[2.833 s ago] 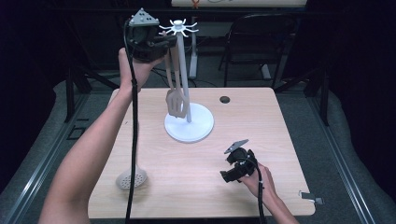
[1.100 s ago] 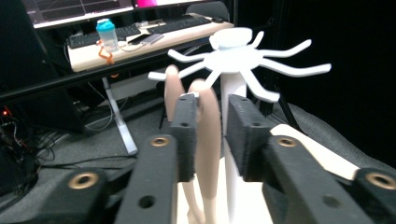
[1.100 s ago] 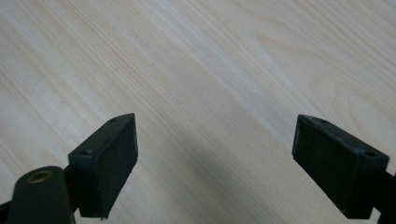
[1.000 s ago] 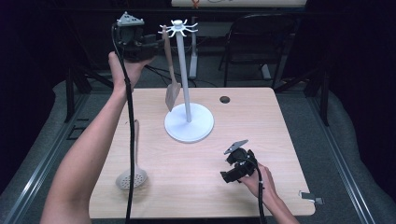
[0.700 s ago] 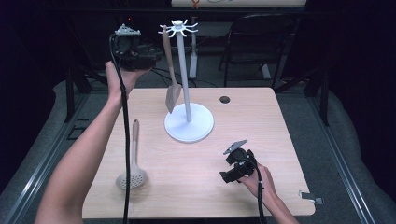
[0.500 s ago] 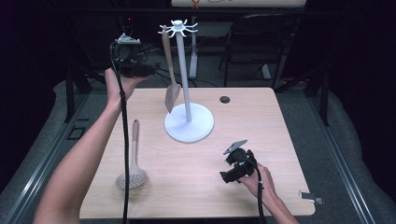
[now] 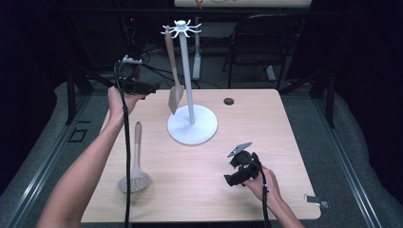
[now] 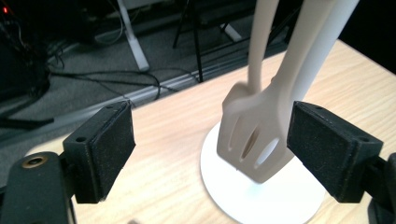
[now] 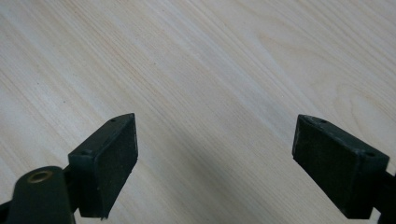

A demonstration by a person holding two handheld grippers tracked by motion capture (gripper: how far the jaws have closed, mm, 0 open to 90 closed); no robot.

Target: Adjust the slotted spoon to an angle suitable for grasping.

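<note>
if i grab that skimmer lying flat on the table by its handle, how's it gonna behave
The skimmer looks rigid and probably light: slim handle, thin perforated head. Lying flat on the table, it likely won't roll, though the head end may droop or swing if gripped far up the handle. The smooth handle could slip between the pads.

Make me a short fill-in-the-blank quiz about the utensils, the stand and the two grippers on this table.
1. The slotted spatula hangs from the white ____.
2. The skimmer lies flat on the ____.
3. The left gripper has its jaws ____, with nothing gripped between them.
4. The right gripper points down at bare ____.

Missing words: stand; table; open; wood
</note>
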